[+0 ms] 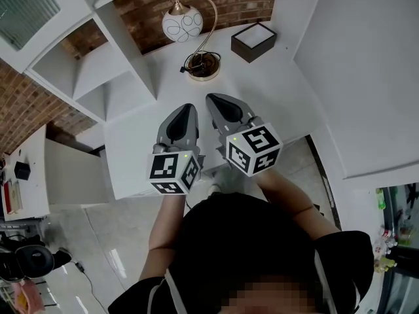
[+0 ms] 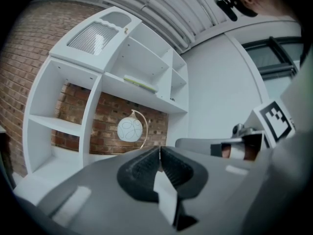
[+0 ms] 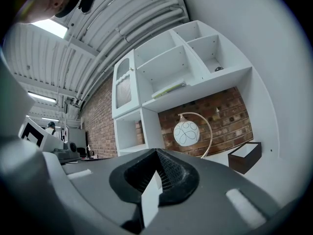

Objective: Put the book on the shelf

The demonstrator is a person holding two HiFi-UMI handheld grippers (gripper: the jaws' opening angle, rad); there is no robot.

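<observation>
A thin greenish book (image 2: 141,83) lies flat on an upper board of the white shelf unit (image 2: 93,97); it also shows as the book (image 3: 168,88) in the right gripper view. It is hidden in the head view. My left gripper (image 1: 185,108) and right gripper (image 1: 213,99) hover side by side over the near part of the white table (image 1: 275,90), both pointing level toward the shelf. The left gripper (image 2: 160,152) has its jaws pressed together with nothing between them. The right gripper (image 3: 156,154) is shut and empty too.
A lamp (image 1: 183,23) with a round white globe and a curved brass stem stands at the back of the table. A dark open box (image 1: 253,41) sits to its right. The shelf unit (image 1: 98,70) stands against a brick wall at the left, a white wall on the right.
</observation>
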